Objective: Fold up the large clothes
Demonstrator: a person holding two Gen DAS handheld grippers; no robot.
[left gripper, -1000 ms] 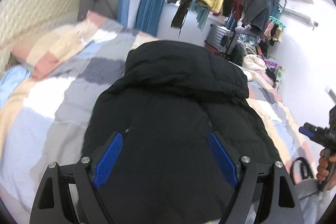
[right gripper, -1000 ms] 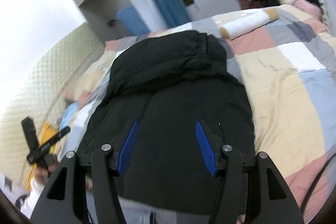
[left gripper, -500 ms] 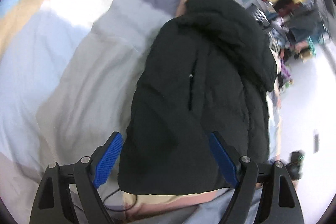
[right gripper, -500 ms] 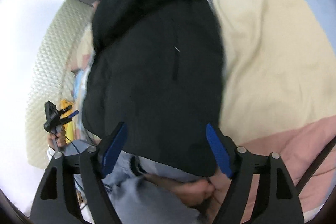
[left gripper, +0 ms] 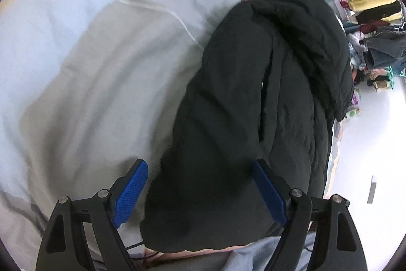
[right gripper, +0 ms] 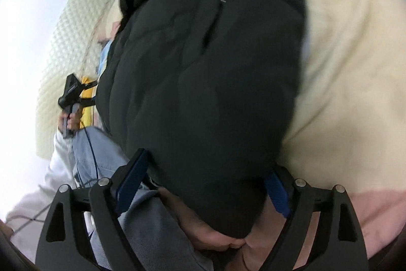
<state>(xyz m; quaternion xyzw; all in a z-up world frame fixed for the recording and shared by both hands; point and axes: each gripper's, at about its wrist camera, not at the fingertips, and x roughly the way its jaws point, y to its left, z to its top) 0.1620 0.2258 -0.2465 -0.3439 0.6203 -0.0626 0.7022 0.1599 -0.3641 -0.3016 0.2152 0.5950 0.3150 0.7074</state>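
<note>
A black puffer jacket [left gripper: 253, 93] lies flat on the patchwork quilt [left gripper: 88, 67], hood at the far end. My left gripper [left gripper: 200, 191] is open and points down at the near left corner of the hem, which lies between its blue pads [left gripper: 132, 192] without touching them. In the right wrist view the jacket [right gripper: 203, 67] fills the middle. My right gripper [right gripper: 204, 186] stands over the near right corner of the hem. Its jaws are opening, and the hem bulges between them and covers part of the right pad. The left gripper [right gripper: 73, 90] shows at the left, held in a hand.
The person's leg in jeans [right gripper: 101, 151] and white sleeve [right gripper: 45, 184] are close under the hem, with a thin cable beside them. A quilted headboard [right gripper: 76, 29] rises at the left. A rack of hanging clothes [left gripper: 368, 4] stands beyond the bed.
Both grippers have tipped downward and dropped from over the jacket's middle to its near hem. The right jaws have spread wider. The left view has rolled.
</note>
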